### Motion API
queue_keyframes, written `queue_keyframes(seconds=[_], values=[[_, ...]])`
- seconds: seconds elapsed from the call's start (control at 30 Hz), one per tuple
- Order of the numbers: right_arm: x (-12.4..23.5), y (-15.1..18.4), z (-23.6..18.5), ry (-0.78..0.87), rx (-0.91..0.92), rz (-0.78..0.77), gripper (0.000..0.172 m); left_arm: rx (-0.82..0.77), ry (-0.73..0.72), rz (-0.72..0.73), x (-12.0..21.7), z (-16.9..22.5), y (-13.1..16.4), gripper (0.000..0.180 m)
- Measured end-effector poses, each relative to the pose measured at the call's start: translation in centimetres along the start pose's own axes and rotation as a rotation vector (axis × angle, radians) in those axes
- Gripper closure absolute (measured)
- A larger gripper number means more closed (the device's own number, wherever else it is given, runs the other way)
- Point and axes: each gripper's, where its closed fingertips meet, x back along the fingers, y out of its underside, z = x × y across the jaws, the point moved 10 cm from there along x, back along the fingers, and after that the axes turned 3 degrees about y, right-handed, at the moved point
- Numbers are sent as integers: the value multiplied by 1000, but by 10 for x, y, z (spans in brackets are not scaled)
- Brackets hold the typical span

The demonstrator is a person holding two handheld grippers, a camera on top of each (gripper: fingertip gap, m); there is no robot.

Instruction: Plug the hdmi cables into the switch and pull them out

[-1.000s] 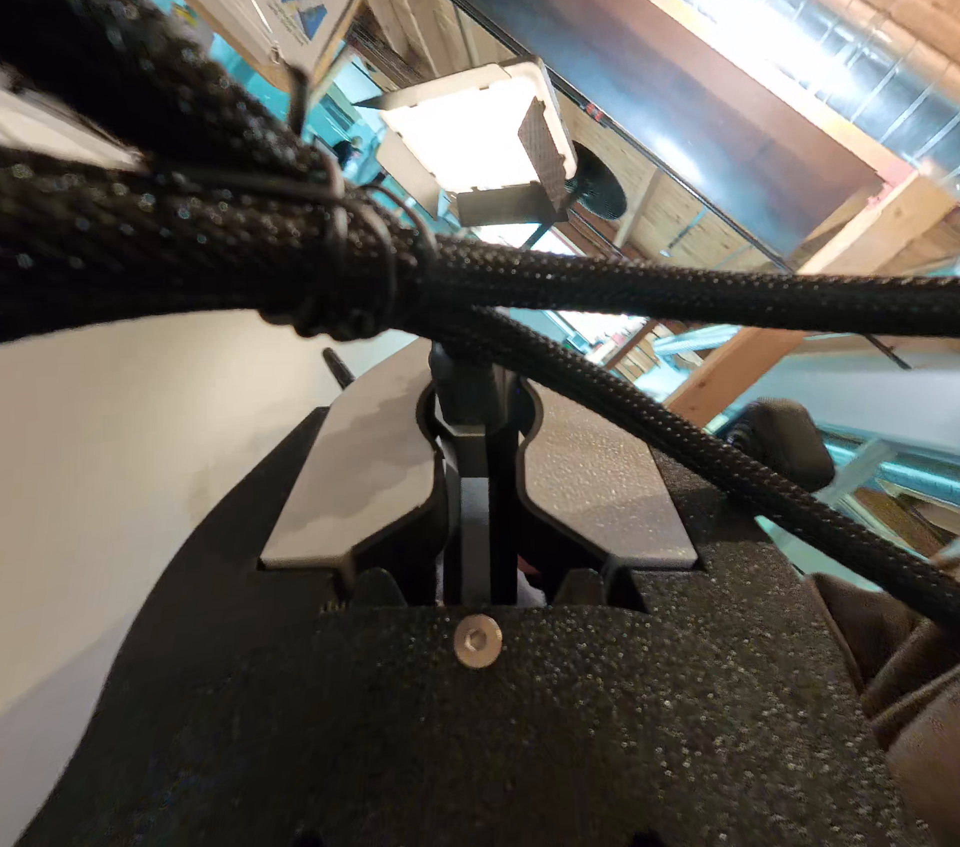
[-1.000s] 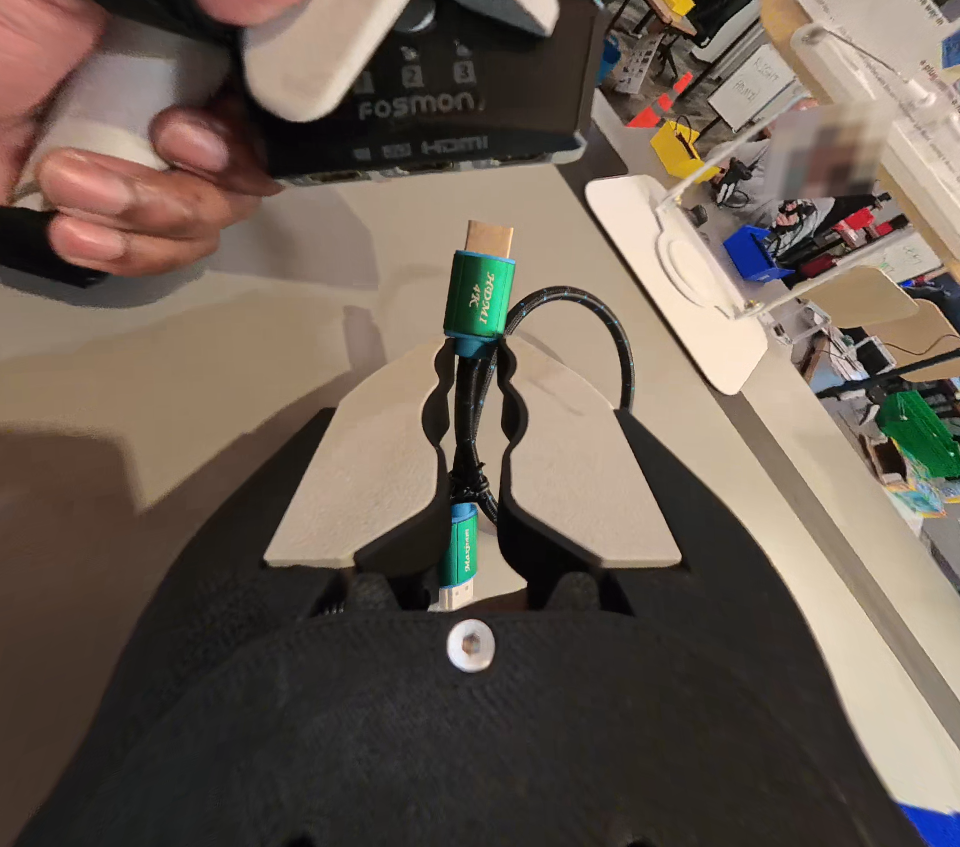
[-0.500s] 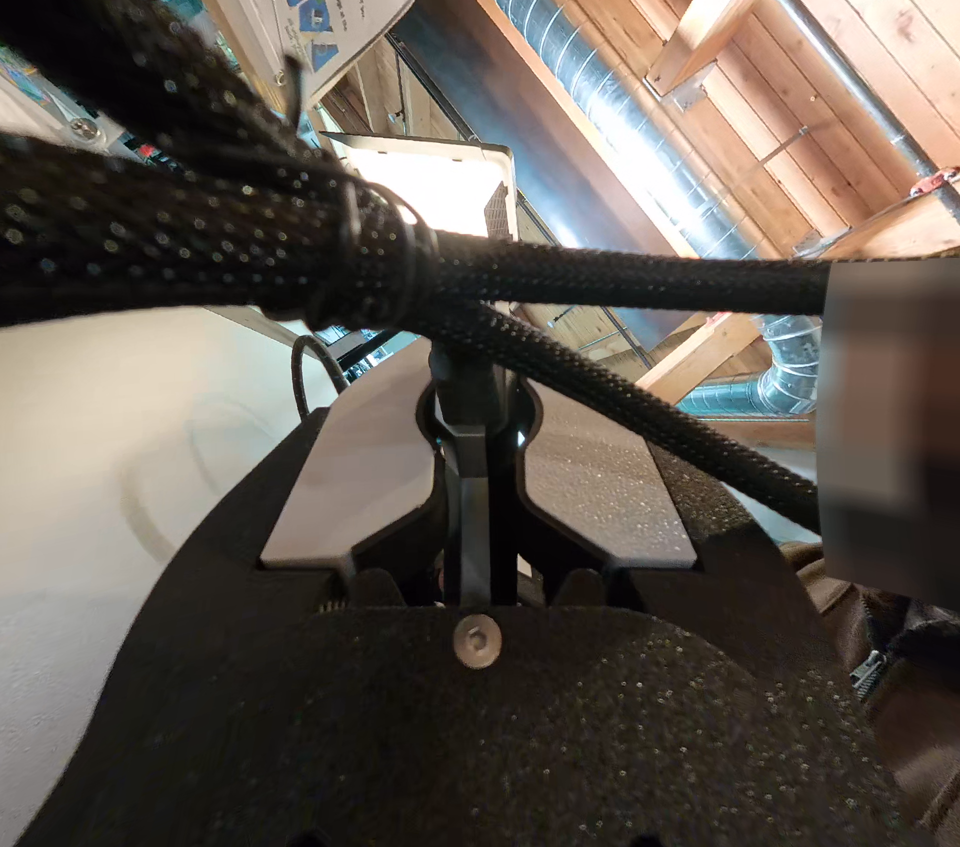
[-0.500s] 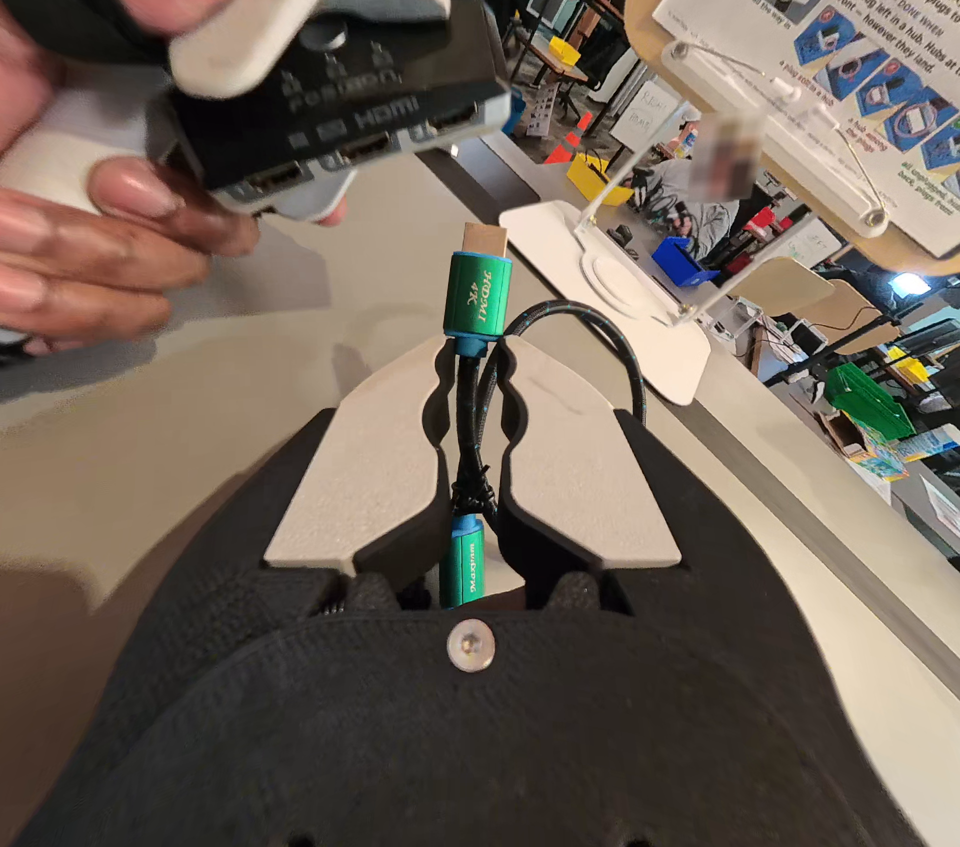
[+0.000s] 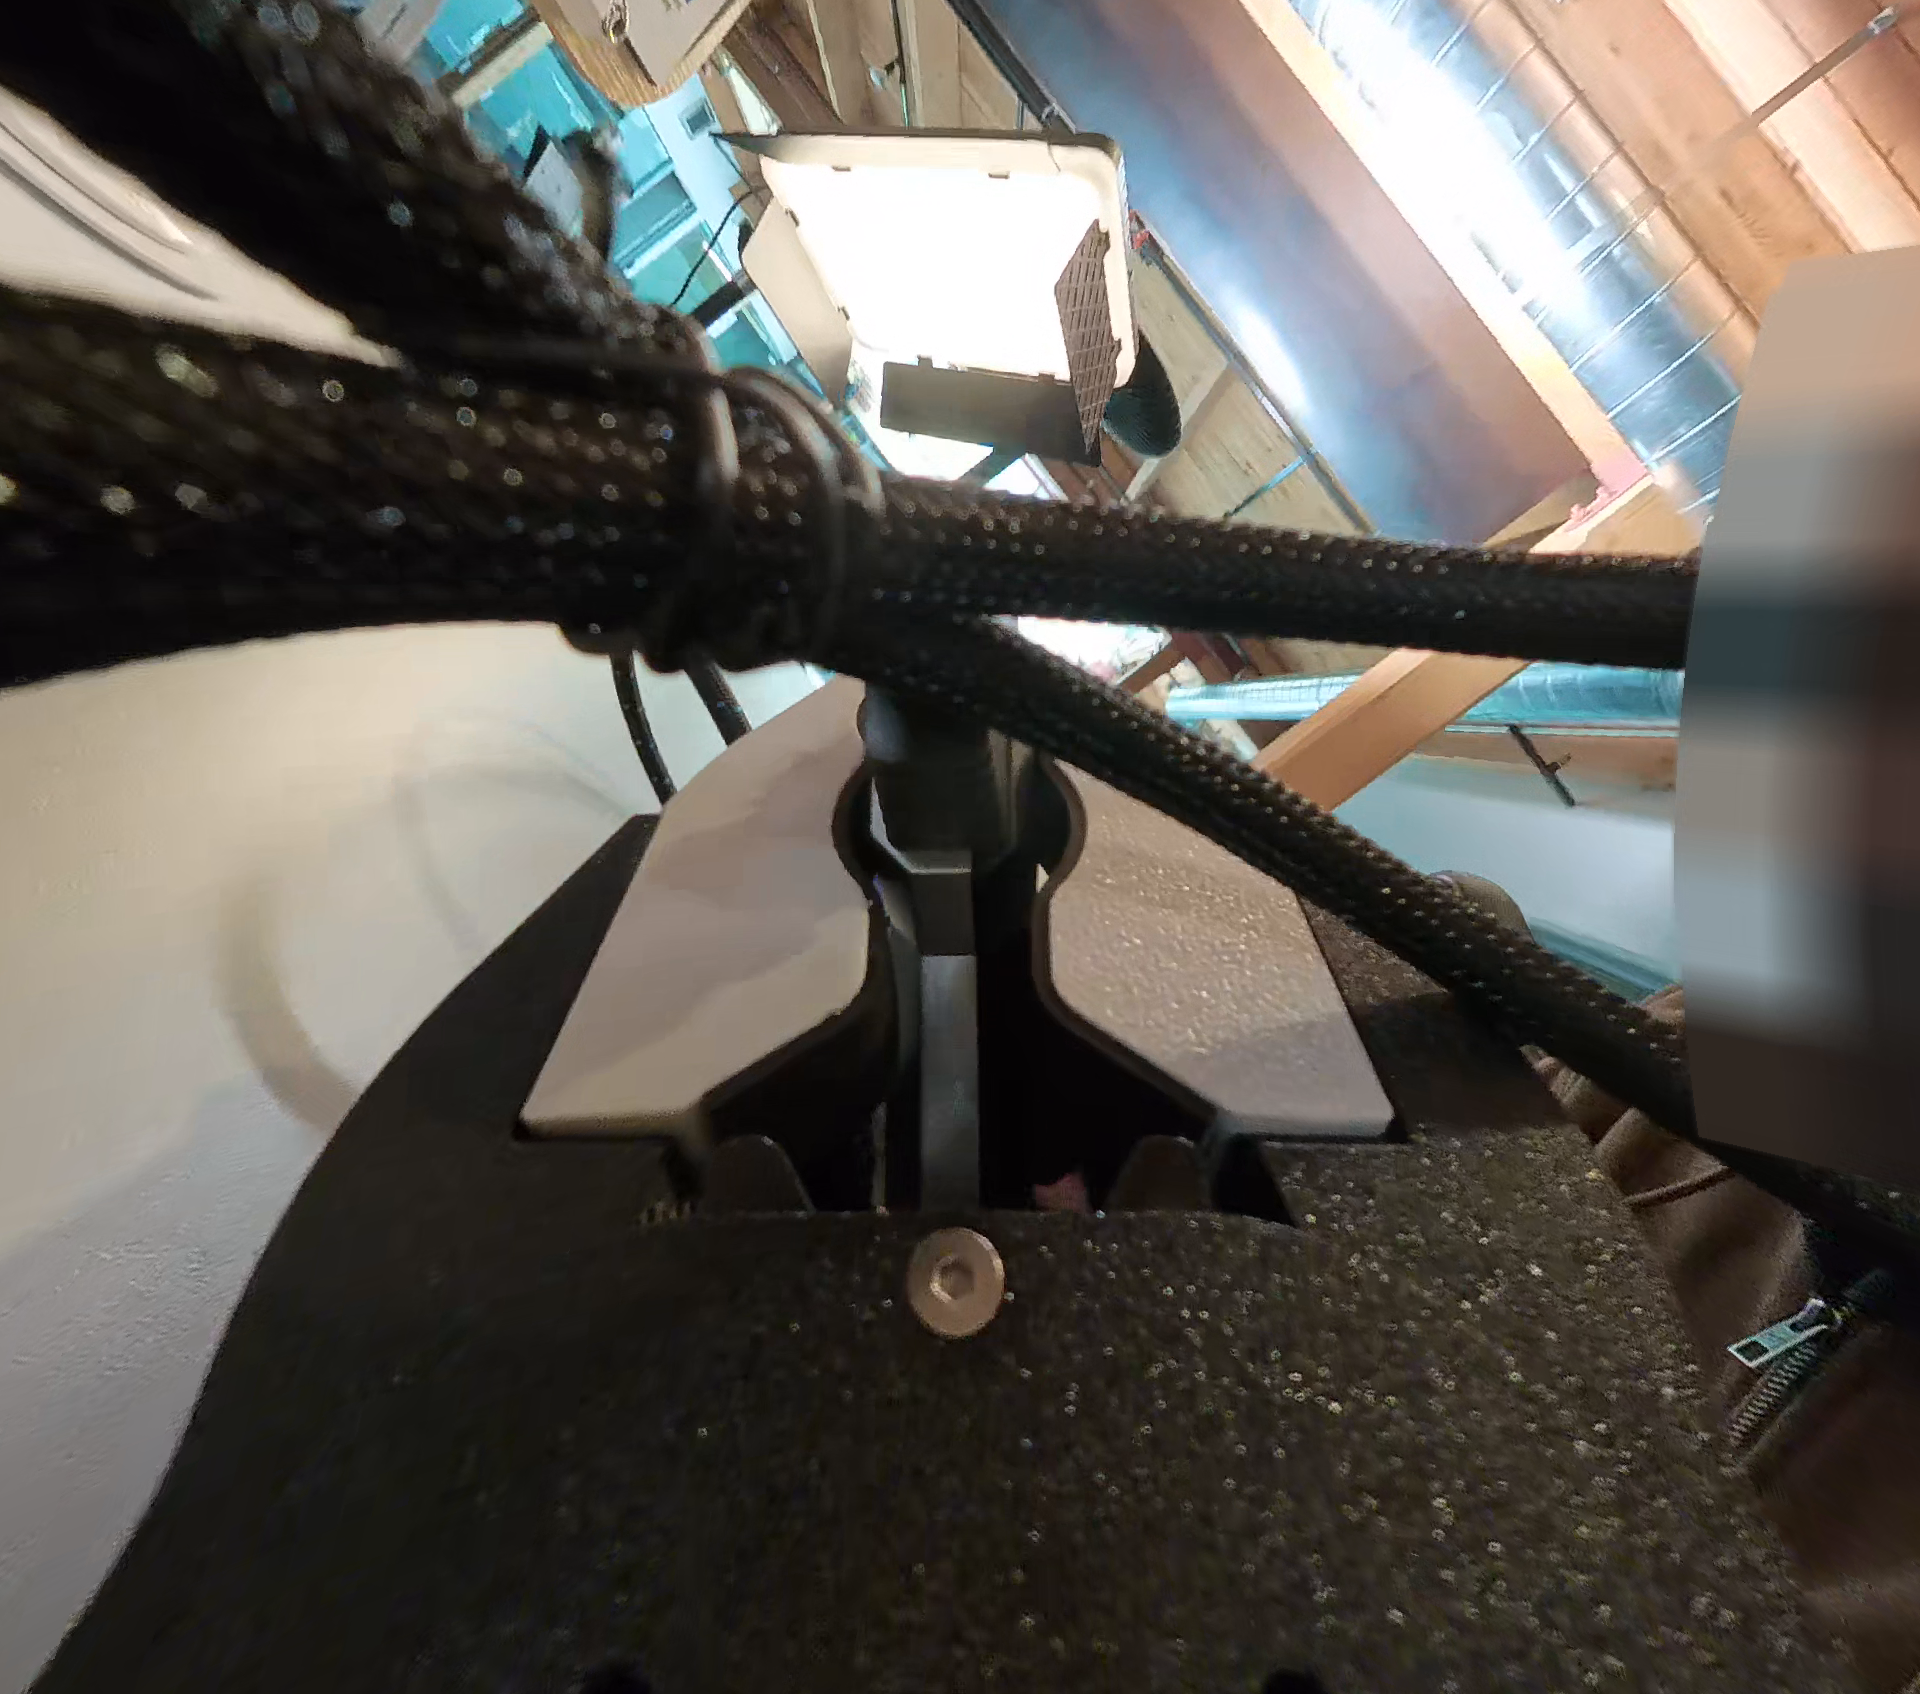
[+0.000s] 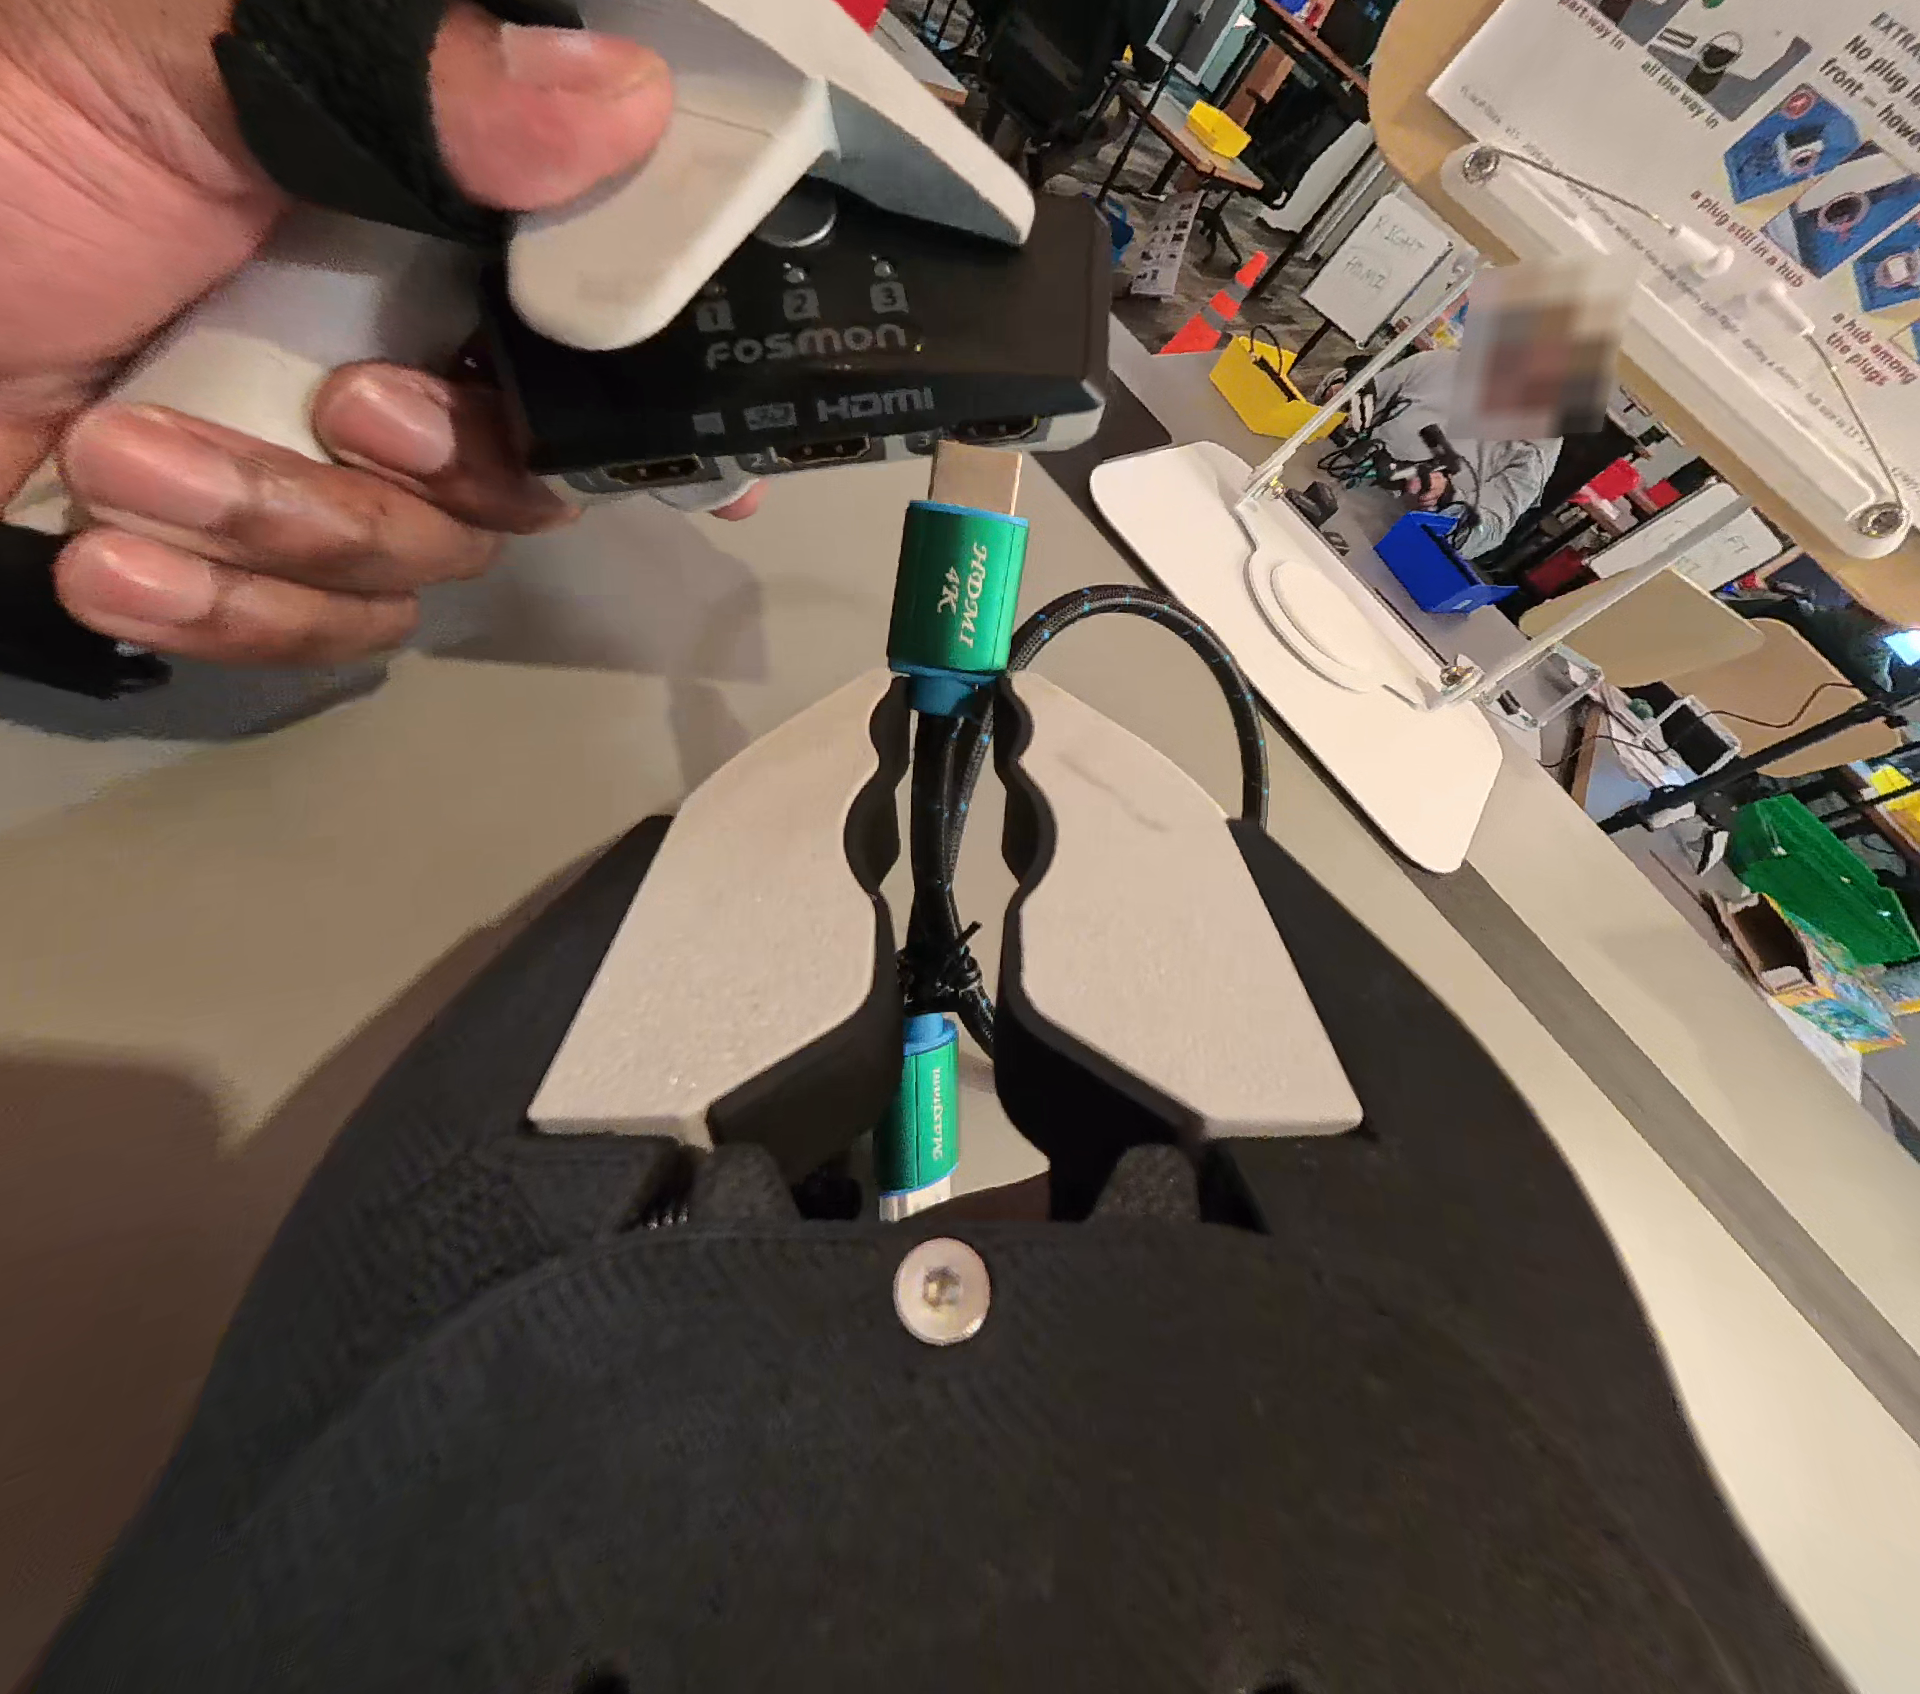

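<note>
In the right wrist view, my right gripper (image 6: 951, 699) is shut on a black braided cable (image 6: 1236, 709) just behind its green plug (image 6: 956, 584). The plug stands upright, its metal tip just below the right-hand port of a black switch box (image 6: 831, 335). A second green plug (image 6: 920, 1114) hangs between the finger bases. My left gripper (image 6: 831, 356), held by a gloved hand (image 6: 208, 397), clamps the box between its white fingers (image 6: 769, 190). In the left wrist view, my left gripper (image 5: 951, 740) is shut on the box (image 5: 940, 896), seen edge-on, behind thick black braided cables (image 5: 1247, 574).
A white stand base (image 6: 1351, 688) with a clear post carries an instruction board (image 6: 1714, 34) at the right of the beige table (image 6: 520, 813). The table edge (image 6: 1558, 969) runs along the right. A lit panel (image 5: 935, 273) and a metal duct (image 5: 1455, 86) are overhead. The left gripper's tips are roughly 7 cm from the right gripper's.
The switch box came down and nearer to the plug, so its ports now sit right above the plug tip. The left view swung across the ceiling. Both grasps stayed shut.
</note>
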Motion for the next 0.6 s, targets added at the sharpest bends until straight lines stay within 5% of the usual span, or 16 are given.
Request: queue_keyframes(seconds=[0.03, 0.6], values=[[1, 1, 1, -2, 10, -8, 157, -12, -1, -25, -1, 1, 0, 158], [8, 13, 4, -4, 88, -149, 157, -200, -186, -216, -13, 7, 10, 159]])
